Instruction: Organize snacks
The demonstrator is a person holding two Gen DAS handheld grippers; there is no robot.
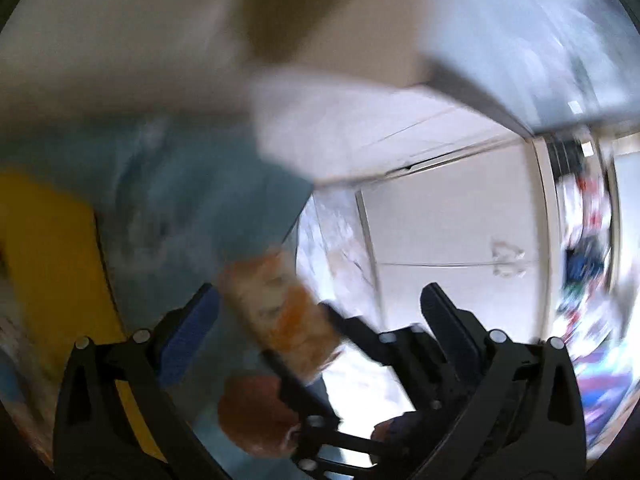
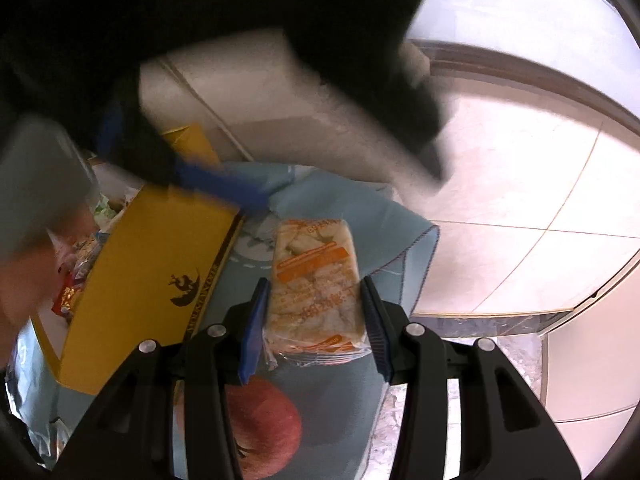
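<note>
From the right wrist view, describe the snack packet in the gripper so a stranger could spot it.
Find the big yellow cardboard box on the pale blue cloth. Just right of it, the right gripper is clamped on a clear plastic packet of pale crackers. Its orange stripes set it apart from the round red apple below.

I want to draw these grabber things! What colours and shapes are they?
Each gripper is black plastic with triangle-shaped cut-outs and round silver bolts. The right gripper has two straight fingers lined with bumpy blue pads. The left gripper looks the same, with a blue pad too.
</note>
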